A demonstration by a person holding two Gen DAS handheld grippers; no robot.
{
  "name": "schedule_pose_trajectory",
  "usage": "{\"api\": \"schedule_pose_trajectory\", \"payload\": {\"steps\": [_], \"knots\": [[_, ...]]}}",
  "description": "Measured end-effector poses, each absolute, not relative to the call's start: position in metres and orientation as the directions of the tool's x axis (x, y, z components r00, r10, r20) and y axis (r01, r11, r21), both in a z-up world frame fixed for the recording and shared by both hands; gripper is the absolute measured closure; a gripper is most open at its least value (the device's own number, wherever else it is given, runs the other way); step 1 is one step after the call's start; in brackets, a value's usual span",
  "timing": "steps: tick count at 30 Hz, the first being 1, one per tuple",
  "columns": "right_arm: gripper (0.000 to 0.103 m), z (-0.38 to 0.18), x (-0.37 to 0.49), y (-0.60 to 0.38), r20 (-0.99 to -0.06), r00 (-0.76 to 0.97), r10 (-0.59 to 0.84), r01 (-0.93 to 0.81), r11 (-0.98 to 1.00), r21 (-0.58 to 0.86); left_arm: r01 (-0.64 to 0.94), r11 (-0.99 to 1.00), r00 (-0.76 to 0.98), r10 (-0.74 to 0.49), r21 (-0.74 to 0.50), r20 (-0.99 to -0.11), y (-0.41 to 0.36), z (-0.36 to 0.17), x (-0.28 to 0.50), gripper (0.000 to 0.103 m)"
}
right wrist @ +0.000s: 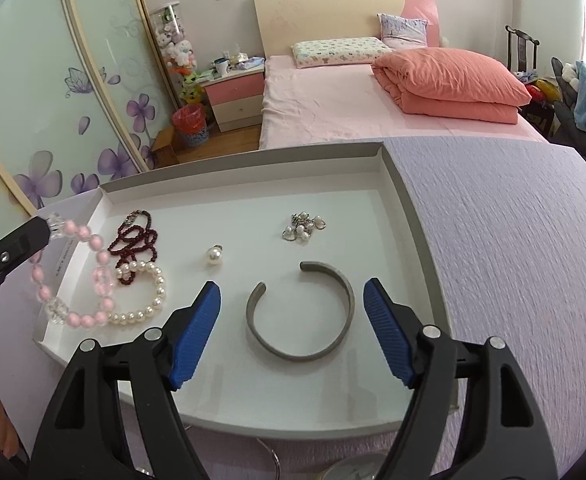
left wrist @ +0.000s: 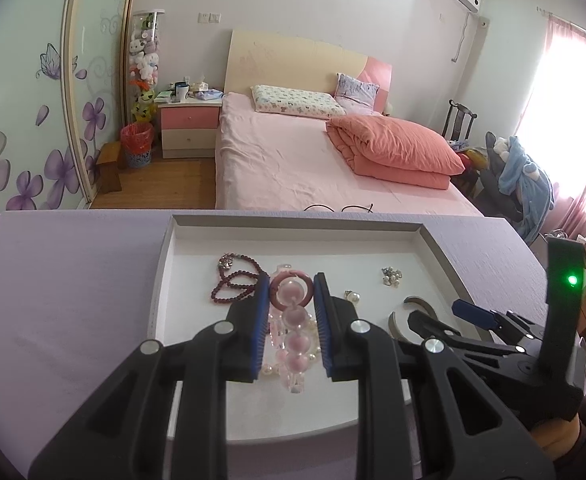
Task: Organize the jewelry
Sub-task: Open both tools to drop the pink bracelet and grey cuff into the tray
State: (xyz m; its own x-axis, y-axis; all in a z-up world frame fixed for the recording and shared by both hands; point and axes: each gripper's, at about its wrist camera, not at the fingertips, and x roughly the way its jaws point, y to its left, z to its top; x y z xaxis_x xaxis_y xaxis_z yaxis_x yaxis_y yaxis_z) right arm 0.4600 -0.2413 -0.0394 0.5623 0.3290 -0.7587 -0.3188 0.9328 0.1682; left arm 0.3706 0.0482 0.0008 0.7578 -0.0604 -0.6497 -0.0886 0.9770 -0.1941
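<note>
A white tray (right wrist: pixel 397 184) on the lilac table holds the jewelry. My left gripper (left wrist: pixel 293 304) is shut on a pink and clear bead bracelet (left wrist: pixel 291 300). In the right wrist view that bracelet (right wrist: pixel 93 240) hangs from the left gripper (right wrist: pixel 43 228) over the tray's left edge, its lower loop beside a white pearl bracelet (right wrist: pixel 149 292). My right gripper (right wrist: pixel 293 290) stands open low over a grey metal cuff bangle (right wrist: pixel 293 356) that lies flat on the tray between the blue pads, which do not touch it.
Also in the tray are a dark red bead string (right wrist: pixel 137 240), a single pearl earring (right wrist: pixel 213 258) and a small cluster of pearl pieces (right wrist: pixel 303 226). Lilac cloth (right wrist: pixel 513 260) stretches to the right of the tray. A bed stands beyond the table's far edge.
</note>
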Motion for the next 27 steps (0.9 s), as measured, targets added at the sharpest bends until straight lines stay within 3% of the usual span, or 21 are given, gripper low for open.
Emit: {"api": "schedule_pose_trajectory", "payload": {"steps": [15,17,19,27], "knots": [[0.028,-0.031,0.44,-0.244,-0.734,0.584,0.348,-0.367,0.919,0.145,-0.109,0.97,0.734,-0.068,-0.216,-0.676,0.048,-0.01,0.388,0.079],[0.028,-0.03,0.437,-0.246,-0.729,0.59,0.348,-0.371,0.918,0.138,-0.115,0.965,0.741,-0.075,-0.237,-0.667,0.05,-0.008,0.385,0.059],[0.028,-0.027,0.432,-0.249,-0.72,0.601,0.346,-0.375,0.918,0.128,-0.133,0.963,0.754,-0.056,-0.236,-0.654,0.053,-0.005,0.38,0.048],[0.028,-0.014,0.417,-0.268,-0.687,0.642,0.341,-0.37,0.922,0.111,-0.173,0.958,0.779,-0.01,-0.23,-0.627,0.066,0.011,0.349,0.037]]}}
